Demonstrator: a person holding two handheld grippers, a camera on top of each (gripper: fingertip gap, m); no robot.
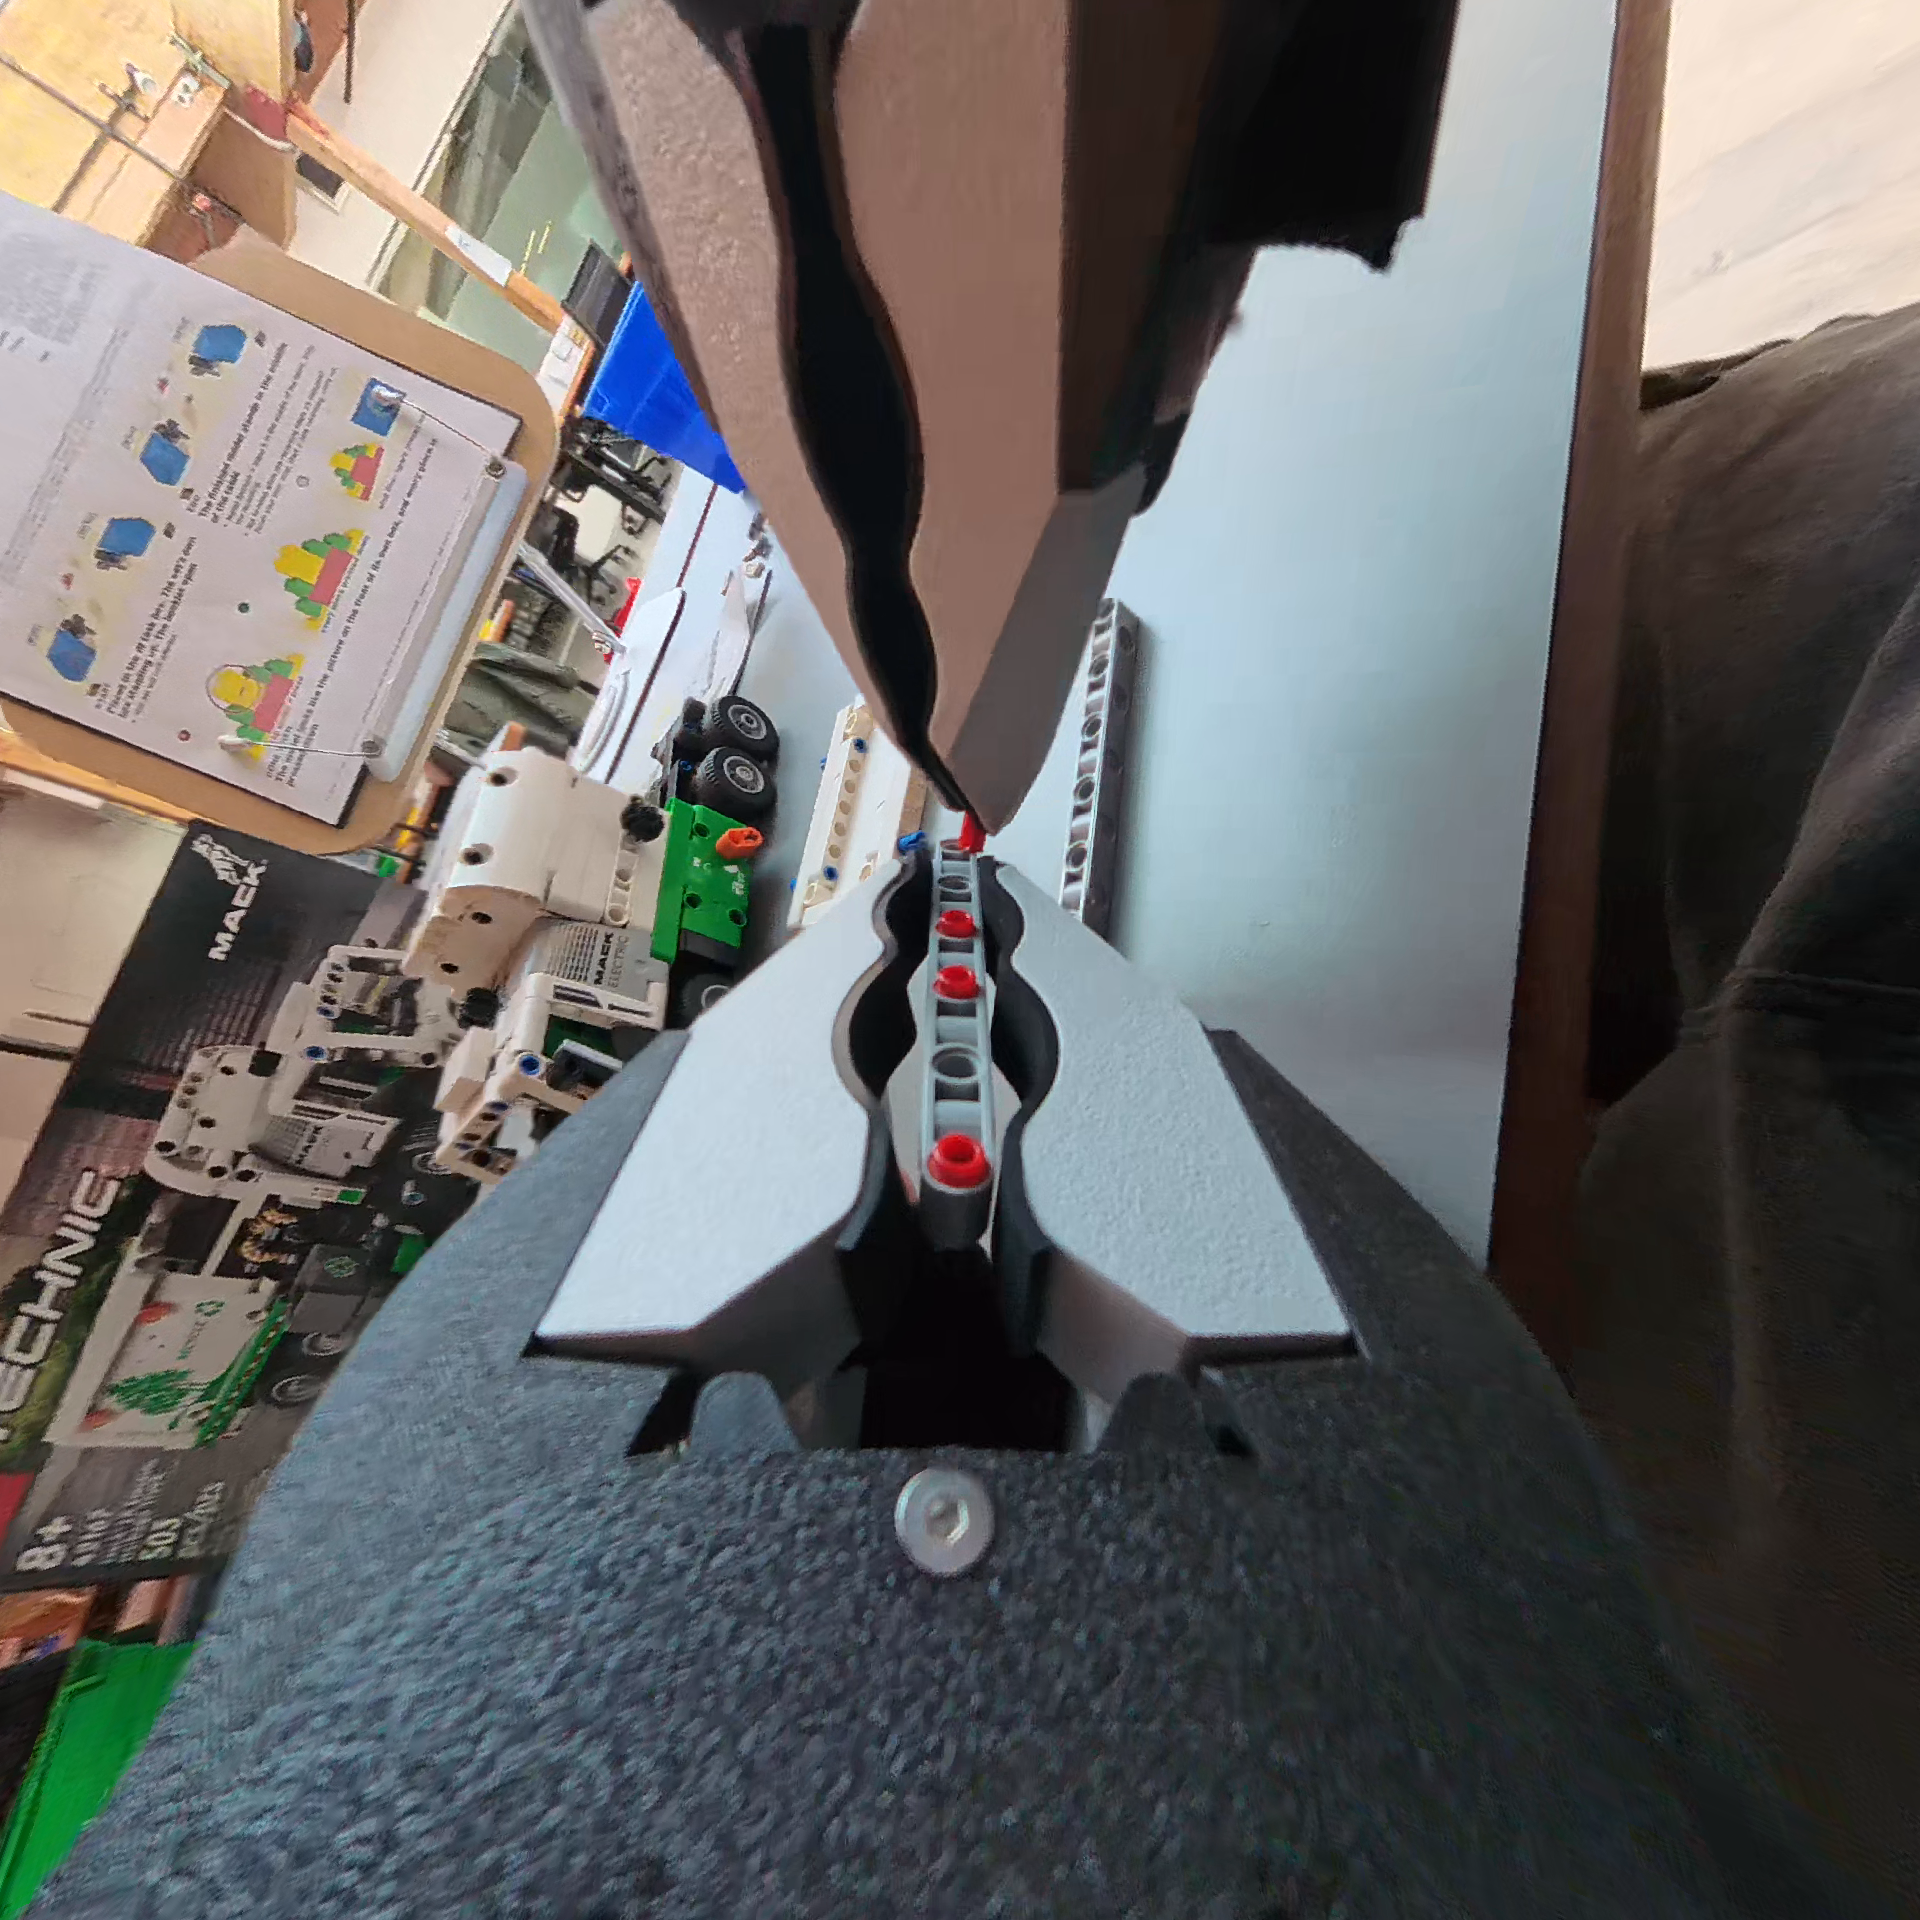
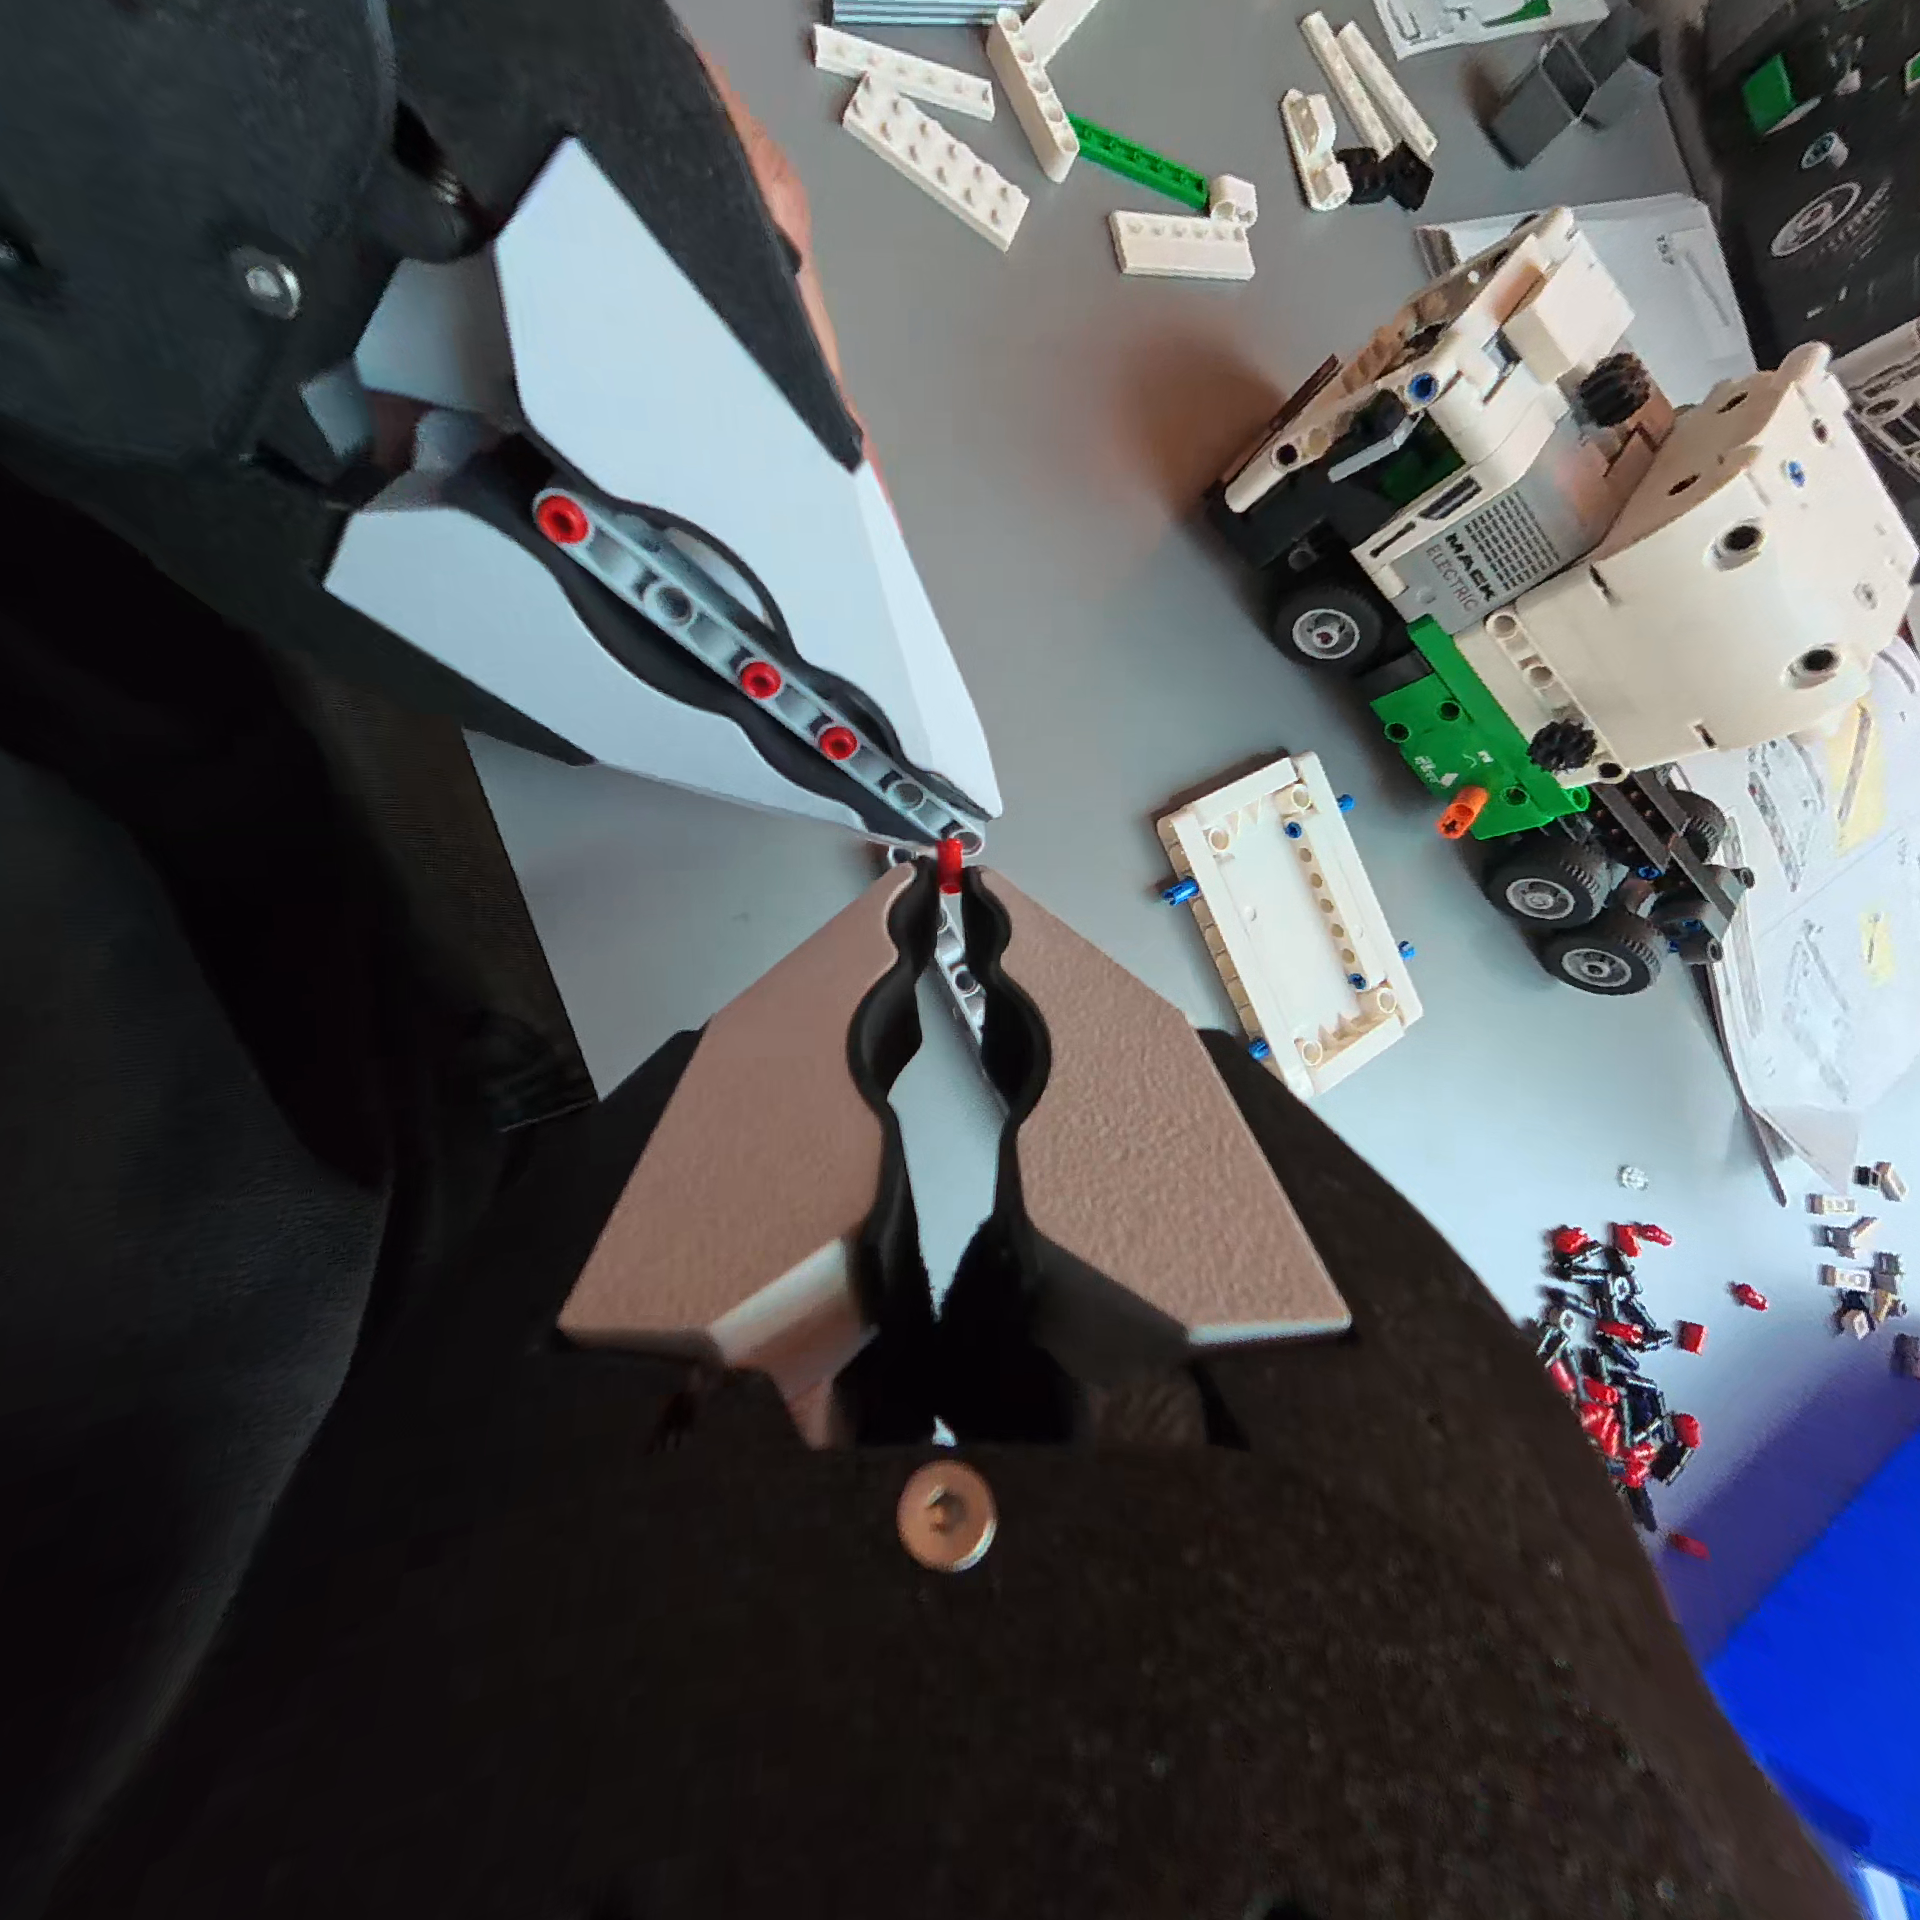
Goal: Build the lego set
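My left gripper [image 1: 951, 862], with white fingers, is shut on a grey holed beam [image 1: 958, 1070] that carries three red pins. It also shows in the right wrist view [image 2: 961, 826], with the beam [image 2: 727, 634] between its fingers. My right gripper [image 2: 948, 878], with tan fingers, is shut on a small red pin [image 2: 948, 868] and holds it at the end hole of the beam. In the left wrist view the right gripper [image 1: 971, 816] comes down from above with the red pin [image 1: 971, 831] at its tip.
A white and green truck model [image 2: 1538, 582] stands on the grey table [image 2: 1039, 436] to the right, with a white panel [image 2: 1288, 925] beside it. Loose white beams [image 2: 935, 135] lie at the back. A pile of red and black pins [image 2: 1621, 1361] lies front right. A second grey beam [image 1: 1101, 758] lies on the table.
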